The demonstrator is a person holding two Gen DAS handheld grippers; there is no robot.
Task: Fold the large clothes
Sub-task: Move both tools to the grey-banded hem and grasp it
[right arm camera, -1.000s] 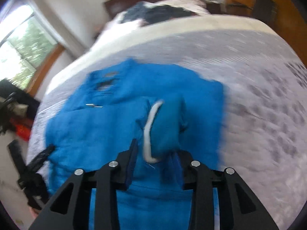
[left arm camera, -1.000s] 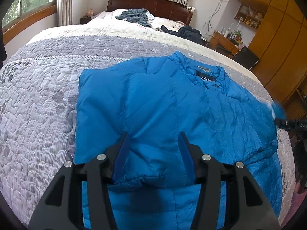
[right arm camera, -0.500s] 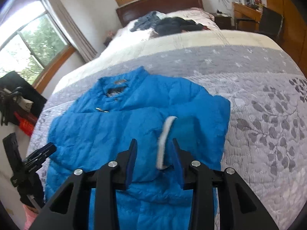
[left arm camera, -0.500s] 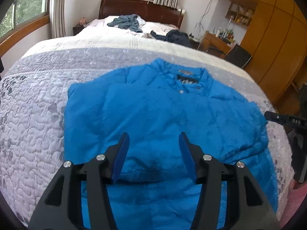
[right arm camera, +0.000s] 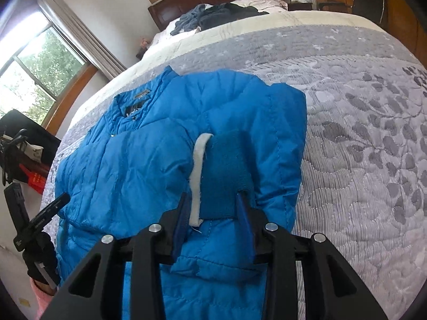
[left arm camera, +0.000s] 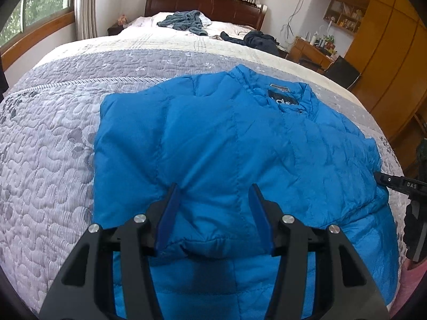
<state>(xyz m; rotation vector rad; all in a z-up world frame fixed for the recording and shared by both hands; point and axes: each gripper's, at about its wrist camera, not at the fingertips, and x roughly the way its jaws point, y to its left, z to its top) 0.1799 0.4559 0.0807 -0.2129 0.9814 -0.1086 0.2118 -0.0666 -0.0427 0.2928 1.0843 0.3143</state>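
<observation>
A bright blue puffy jacket [left arm camera: 226, 138] lies front up on the grey quilted bedspread [left arm camera: 48, 146], collar toward the headboard. Its left sleeve is folded across the chest. My left gripper [left arm camera: 213, 189] hovers open over that folded sleeve's lower end, nothing between its fingers. In the right wrist view the jacket [right arm camera: 133, 160] has its other sleeve folded inward too. My right gripper [right arm camera: 212, 197] is shut on the sleeve cuff [right arm camera: 224, 176], a blue knit band with a white edge that rests on the jacket. The left gripper [right arm camera: 40, 221] shows at the jacket's far side.
Loose grey-blue clothes [left arm camera: 186, 22] and dark clothes [left arm camera: 261, 40] lie near the wooden headboard. A desk and tall wooden wardrobe [left arm camera: 387, 53] stand to the bed's right. Bare bedspread [right arm camera: 360, 160] stretches beside the jacket. A black bag [right arm camera: 24, 138] sits by the window side.
My right gripper has carried the sleeve cuff across and lowered it onto the jacket's front; its motion blur is gone. The left gripper stays open over the same folded sleeve.
</observation>
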